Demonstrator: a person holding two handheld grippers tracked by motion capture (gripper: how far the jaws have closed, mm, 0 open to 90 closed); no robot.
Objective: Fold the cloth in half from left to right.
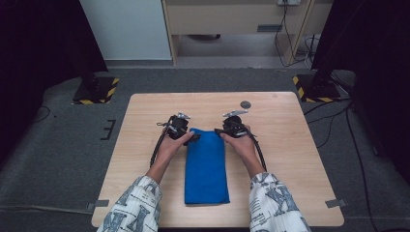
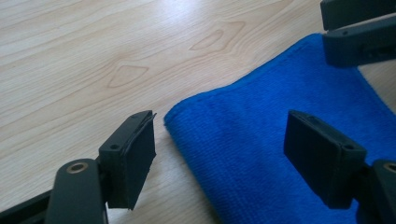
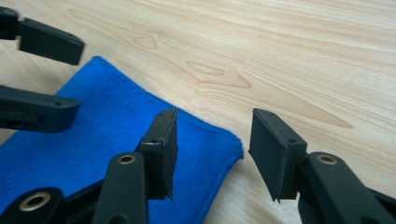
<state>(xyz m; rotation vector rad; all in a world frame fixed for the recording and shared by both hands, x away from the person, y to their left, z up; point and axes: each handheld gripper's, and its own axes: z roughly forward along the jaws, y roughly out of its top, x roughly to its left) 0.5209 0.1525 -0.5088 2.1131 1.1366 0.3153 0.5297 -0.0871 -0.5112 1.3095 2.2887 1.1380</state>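
1. My left claw [image 2: 219, 154] stands open astride the cloth's [image 1: 207, 164] far left corner.
2. My right claw [image 3: 212, 154] stands open at its far right corner.
3. The cloth lies folded mid-table [image 1: 290, 145], reaching toward the near edge.

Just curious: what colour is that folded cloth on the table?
Bright blue; the cloth shows best in the high view.

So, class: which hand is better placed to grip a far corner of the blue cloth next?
Probably the right. The right tool straddles its corner of the blue cloth more squarely; the left tool straddles its corner too, jaws wider.
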